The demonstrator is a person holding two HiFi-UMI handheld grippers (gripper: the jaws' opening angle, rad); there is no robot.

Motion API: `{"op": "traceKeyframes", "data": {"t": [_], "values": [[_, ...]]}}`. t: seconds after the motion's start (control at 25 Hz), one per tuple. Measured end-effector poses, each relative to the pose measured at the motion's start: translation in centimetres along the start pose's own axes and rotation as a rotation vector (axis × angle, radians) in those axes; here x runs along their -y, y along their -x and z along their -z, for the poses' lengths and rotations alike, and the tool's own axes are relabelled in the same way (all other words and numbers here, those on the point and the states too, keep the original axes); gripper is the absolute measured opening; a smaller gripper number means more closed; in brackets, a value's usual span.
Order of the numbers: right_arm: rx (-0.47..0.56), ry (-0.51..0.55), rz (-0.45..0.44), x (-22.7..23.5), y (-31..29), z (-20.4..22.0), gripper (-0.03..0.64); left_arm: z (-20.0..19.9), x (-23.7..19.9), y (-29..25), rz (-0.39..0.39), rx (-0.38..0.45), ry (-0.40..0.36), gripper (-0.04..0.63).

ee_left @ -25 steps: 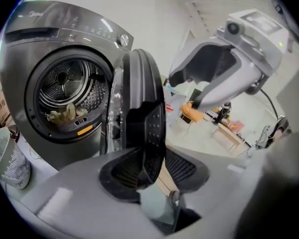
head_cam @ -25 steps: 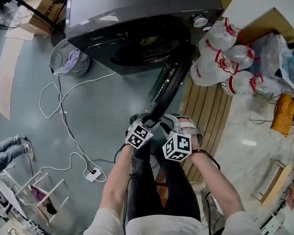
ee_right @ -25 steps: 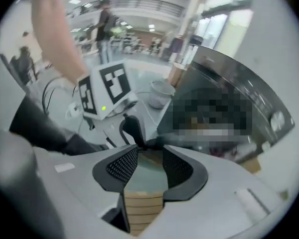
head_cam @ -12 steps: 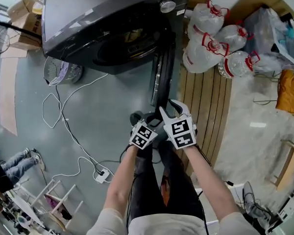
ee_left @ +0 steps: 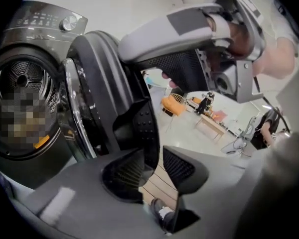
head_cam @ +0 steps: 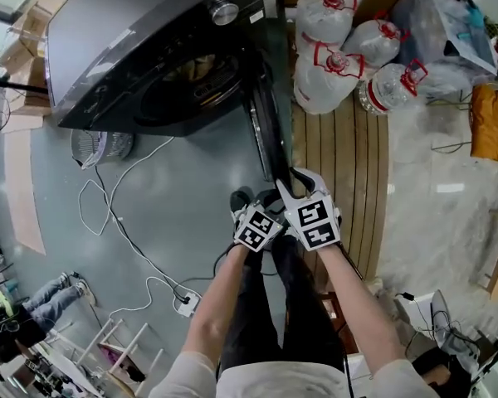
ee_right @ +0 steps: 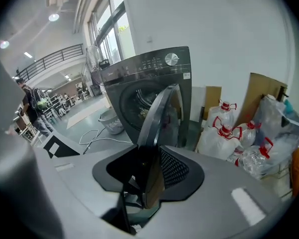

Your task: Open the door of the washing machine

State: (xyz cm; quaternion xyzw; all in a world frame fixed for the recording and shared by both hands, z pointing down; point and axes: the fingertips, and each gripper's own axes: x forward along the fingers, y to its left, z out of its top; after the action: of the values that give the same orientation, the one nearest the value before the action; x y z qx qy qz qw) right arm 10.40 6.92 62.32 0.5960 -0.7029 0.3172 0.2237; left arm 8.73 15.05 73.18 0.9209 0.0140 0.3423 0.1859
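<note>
The dark grey washing machine stands at the upper left with its round door swung far out toward me, so the drum opening is bare. Both grippers sit side by side at the door's free edge. My left gripper has the door's black rim between its pads and has just been closing on it. My right gripper straddles the same edge, slightly farther from me. In the right gripper view the door's edge fills the gap of that gripper, whose jaws have also just been closing.
Several big water jugs stand on a wooden slat platform right of the door. A white cable runs across the floor to a power strip. A wire basket sits left of the machine. A person is at the lower left.
The door has swung wider from the machine, and both grippers have travelled with its edge. The right gripper has rolled, so its marker cube faces up more squarely.
</note>
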Motion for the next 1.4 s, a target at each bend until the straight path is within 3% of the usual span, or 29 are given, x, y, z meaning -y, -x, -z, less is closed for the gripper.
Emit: {"op": "traceKeyframes", "data": {"t": [0.28,0.44,0.76,0.96,1.4], "values": [[0.010,0.023,0.012,3.5,1.6,0.7,0.118,-2.9,1.3,-1.8,0.036,0.009,-0.049,0.173],[0.012,0.029,0.024,5.2,2.5,1.1,0.109,-3.8,0.1,-1.5,-0.004,0.026,-0.057,0.170],[0.031,-0.002,0.055,9.2,4.1,1.3,0.101,-10.6,-4.2,-1.2,-0.111,0.139,-0.078,0.170],[0.029,-0.016,0.064,11.6,5.0,1.4,0.101,-14.1,-3.8,-2.3,-0.087,0.155,-0.129,0.164],[0.018,-0.021,0.122,16.7,5.9,0.9,0.103,-18.4,-4.0,-5.0,-0.051,0.200,-0.130,0.156]]}}
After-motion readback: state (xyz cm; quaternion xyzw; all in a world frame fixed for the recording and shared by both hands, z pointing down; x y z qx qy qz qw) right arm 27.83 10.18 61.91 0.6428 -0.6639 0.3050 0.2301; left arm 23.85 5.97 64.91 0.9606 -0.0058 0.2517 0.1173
